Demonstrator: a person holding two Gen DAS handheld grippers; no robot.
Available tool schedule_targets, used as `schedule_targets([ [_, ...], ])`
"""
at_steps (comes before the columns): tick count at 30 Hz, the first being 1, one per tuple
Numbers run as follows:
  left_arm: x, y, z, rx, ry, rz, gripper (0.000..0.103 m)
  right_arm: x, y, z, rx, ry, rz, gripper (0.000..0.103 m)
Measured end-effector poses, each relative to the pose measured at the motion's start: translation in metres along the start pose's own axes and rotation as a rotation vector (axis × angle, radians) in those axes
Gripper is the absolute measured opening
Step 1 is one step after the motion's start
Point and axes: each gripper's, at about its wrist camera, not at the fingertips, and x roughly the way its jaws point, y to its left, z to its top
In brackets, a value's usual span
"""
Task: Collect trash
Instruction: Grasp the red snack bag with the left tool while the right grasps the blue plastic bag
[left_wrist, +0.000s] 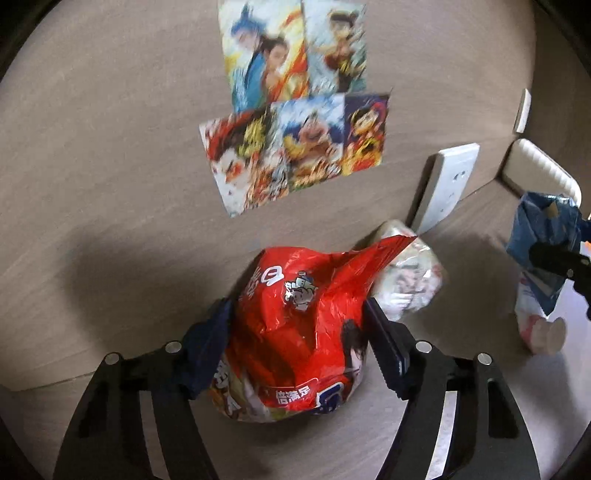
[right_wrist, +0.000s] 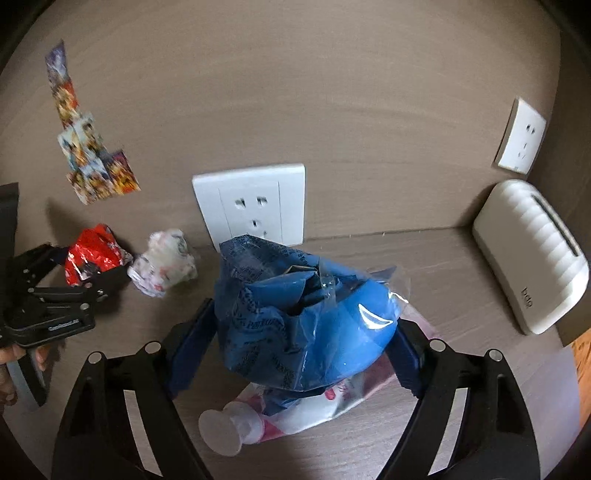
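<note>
My left gripper (left_wrist: 295, 317) is shut on a crumpled red snack bag (left_wrist: 299, 332) and holds it above the wooden shelf (left_wrist: 110, 424). The bag also shows in the right wrist view (right_wrist: 94, 258). A crumpled white wrapper (left_wrist: 410, 280) lies just behind it, also seen in the right wrist view (right_wrist: 164, 266). My right gripper (right_wrist: 303, 325) is shut on a crumpled blue plastic wrapper (right_wrist: 295, 317), seen at the right edge of the left wrist view (left_wrist: 543, 243). Under it lies a pink-and-white squeeze pouch with a clear cap (right_wrist: 258, 424).
The wooden back wall carries colourful stickers (left_wrist: 295, 110), a white socket (right_wrist: 255, 206) and a second socket (right_wrist: 521, 136) at the right. A white ribbed device (right_wrist: 532, 254) leans in the right corner of the shelf.
</note>
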Motion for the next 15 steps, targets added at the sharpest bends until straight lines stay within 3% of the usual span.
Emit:
schedule_targets([
  [10, -0.067, -0.011, -0.002, 0.032, -0.095, -0.041, 0.068, -0.078, -0.015, -0.010, 0.078, -0.119, 0.013, 0.084],
  [15, -0.119, -0.030, -0.005, 0.072, -0.145, -0.079, 0.068, -0.122, -0.024, -0.025, 0.144, -0.171, 0.019, 0.084],
])
